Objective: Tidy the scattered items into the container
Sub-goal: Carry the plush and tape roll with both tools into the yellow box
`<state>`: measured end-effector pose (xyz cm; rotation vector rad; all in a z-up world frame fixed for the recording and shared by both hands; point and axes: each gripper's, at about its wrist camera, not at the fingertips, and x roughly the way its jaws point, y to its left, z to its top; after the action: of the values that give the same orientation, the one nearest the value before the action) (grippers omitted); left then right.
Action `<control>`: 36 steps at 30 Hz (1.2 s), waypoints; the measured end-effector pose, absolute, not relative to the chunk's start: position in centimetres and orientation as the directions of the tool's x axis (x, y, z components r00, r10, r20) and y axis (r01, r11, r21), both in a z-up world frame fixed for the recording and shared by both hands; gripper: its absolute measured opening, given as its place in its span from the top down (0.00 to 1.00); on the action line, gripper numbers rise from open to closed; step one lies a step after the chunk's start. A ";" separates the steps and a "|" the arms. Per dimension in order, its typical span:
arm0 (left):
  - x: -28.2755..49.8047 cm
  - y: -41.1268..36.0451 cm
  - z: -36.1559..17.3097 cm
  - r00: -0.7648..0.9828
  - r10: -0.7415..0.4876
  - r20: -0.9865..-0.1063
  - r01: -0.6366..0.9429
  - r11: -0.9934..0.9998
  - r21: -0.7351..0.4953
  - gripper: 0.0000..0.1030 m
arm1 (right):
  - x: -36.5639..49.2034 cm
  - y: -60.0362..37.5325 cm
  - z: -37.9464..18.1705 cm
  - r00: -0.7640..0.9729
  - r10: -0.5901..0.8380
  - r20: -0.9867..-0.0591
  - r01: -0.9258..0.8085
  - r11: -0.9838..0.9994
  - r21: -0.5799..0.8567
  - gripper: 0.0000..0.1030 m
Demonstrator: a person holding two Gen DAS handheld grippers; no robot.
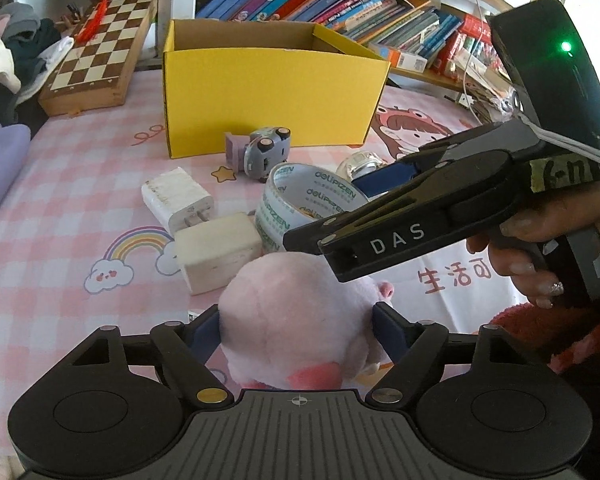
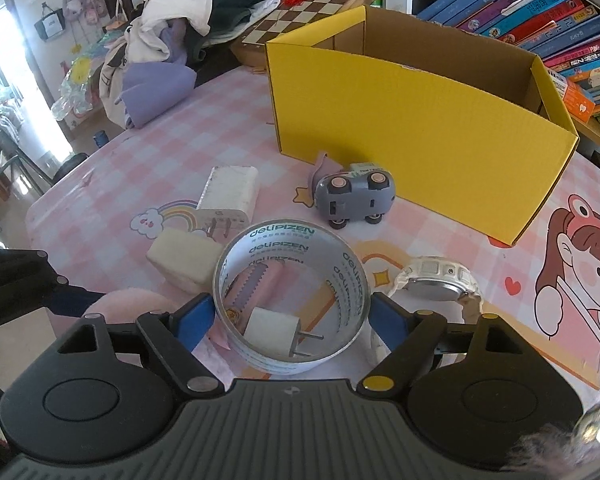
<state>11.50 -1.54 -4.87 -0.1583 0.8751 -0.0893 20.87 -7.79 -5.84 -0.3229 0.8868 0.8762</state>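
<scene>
My left gripper [image 1: 296, 320] has its fingers on both sides of a pink plush toy [image 1: 296, 304] that rests on the checked cloth. My right gripper [image 2: 290, 312] has its blue pads against both sides of a clear tape roll [image 2: 290, 296], which also shows in the left wrist view [image 1: 296, 196]. A small white plug [image 2: 272, 330] lies inside the roll. The open yellow box [image 1: 268, 88] stands at the back; it also shows in the right wrist view [image 2: 420, 136]. A grey toy car [image 2: 352, 196], two white chargers [image 2: 228, 192] [image 2: 182, 260] and a white watch [image 2: 436, 284] lie scattered.
A chessboard [image 1: 96, 56] lies back left beside a pile of clothes [image 2: 172, 32]. Books [image 1: 340, 4] fill a shelf behind the box. The pink checked cloth [image 1: 60, 200] covers the table.
</scene>
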 end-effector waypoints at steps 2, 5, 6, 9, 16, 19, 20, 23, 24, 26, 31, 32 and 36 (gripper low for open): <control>11.4 -1.3 -4.6 0.647 -0.140 -0.750 0.008 0.984 -0.177 0.29 | 20.7 -7.9 -5.4 0.339 0.539 -0.771 -0.781 0.618 0.088 0.20; 11.4 -0.8 -4.4 0.657 -0.144 -0.740 0.004 0.982 -0.188 0.33 | 20.4 -8.0 -4.7 0.361 0.552 -0.752 -0.786 0.613 0.073 0.20; 11.4 -0.7 -4.3 0.656 -0.146 -0.740 0.005 0.982 -0.189 0.33 | 20.4 -8.0 -4.6 0.365 0.553 -0.749 -0.787 0.613 0.069 0.20; 11.6 -0.5 -4.2 0.658 -0.156 -0.736 0.017 0.981 -0.193 0.35 | 20.3 -8.2 -4.1 0.382 0.553 -0.740 -0.782 0.620 0.060 0.20; 11.7 0.1 -3.5 0.676 -0.150 -0.721 0.014 0.982 -0.190 0.35 | 20.8 -9.0 -3.2 0.419 0.544 -0.727 -0.751 0.657 0.059 0.20; 11.9 0.3 -3.3 0.680 -0.157 -0.716 0.022 0.981 -0.195 0.35 | 21.0 -9.3 -2.8 0.434 0.539 -0.721 -0.737 0.674 0.060 0.20; 12.0 0.3 -3.2 0.683 -0.157 -0.713 0.024 0.981 -0.194 0.35 | 21.1 -9.5 -2.7 0.440 0.538 -0.720 -0.732 0.679 0.060 0.20; 12.3 0.5 -2.8 0.690 -0.157 -0.706 0.028 0.981 -0.192 0.35 | 21.3 -9.8 -2.3 0.455 0.532 -0.714 -0.717 0.695 0.061 0.20; 12.5 0.6 -2.7 0.692 -0.160 -0.704 0.030 0.981 -0.193 0.35 | 21.4 -10.0 -2.1 0.460 0.530 -0.712 -0.712 0.700 0.062 0.20; 12.7 0.7 -2.3 0.698 -0.164 -0.697 0.037 0.980 -0.194 0.35 | 21.5 -10.2 -1.8 0.472 0.527 -0.707 -0.703 0.709 0.059 0.20; 13.2 1.0 -1.1 0.724 -0.176 -0.667 0.052 0.978 -0.202 0.35 | 22.0 -11.0 -0.8 0.503 0.524 -0.687 -0.677 0.733 0.063 0.20; 13.3 1.0 -0.9 0.730 -0.179 -0.659 0.054 0.977 -0.205 0.35 | 22.2 -11.2 -0.5 0.511 0.524 -0.682 -0.671 0.739 0.065 0.20; 13.7 1.3 0.3 0.753 -0.187 -0.631 0.062 0.975 -0.215 0.35 | 22.9 -11.9 0.3 0.541 0.514 -0.666 -0.648 0.759 0.059 0.20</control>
<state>13.72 1.35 0.30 -0.1849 0.7061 -0.1369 22.92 -11.90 0.25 -0.2038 0.7193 0.6957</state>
